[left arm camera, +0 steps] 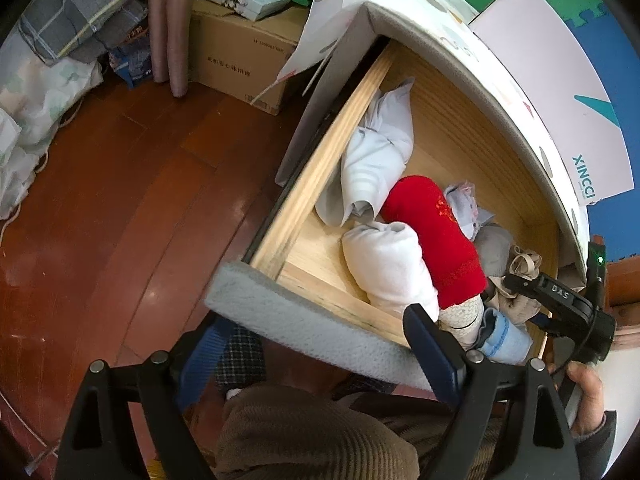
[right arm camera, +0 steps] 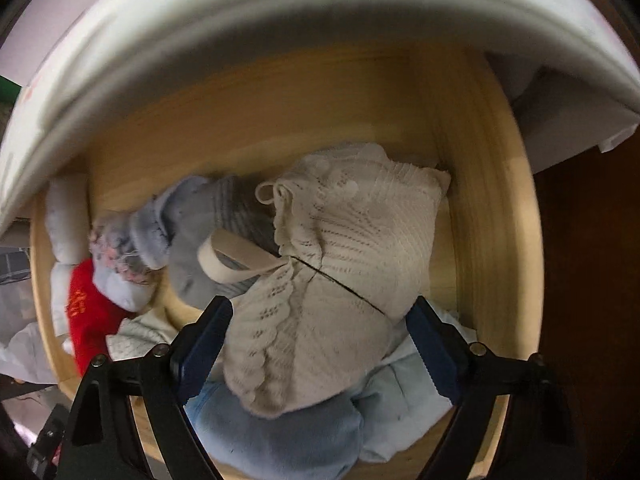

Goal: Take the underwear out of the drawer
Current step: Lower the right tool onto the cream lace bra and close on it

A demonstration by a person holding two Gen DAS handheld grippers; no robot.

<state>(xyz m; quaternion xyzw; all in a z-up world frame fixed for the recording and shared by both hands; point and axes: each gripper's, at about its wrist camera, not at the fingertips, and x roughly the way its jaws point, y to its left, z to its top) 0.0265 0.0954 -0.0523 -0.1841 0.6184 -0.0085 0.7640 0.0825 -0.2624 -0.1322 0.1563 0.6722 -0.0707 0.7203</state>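
The wooden drawer stands open and holds several rolled garments. In the left wrist view I see a white roll, a red roll and a pale grey-white bundle. My left gripper is open above the drawer's padded front edge. My right gripper is open inside the drawer, its jaws either side of a beige lace underwear piece. The right gripper also shows in the left wrist view at the drawer's right end.
A cardboard box with a smaller box on top stands on the red-brown wood floor. Bedding lies at the left. A white XINCCI box sits on the cabinet top. Pale blue garments lie under the lace piece.
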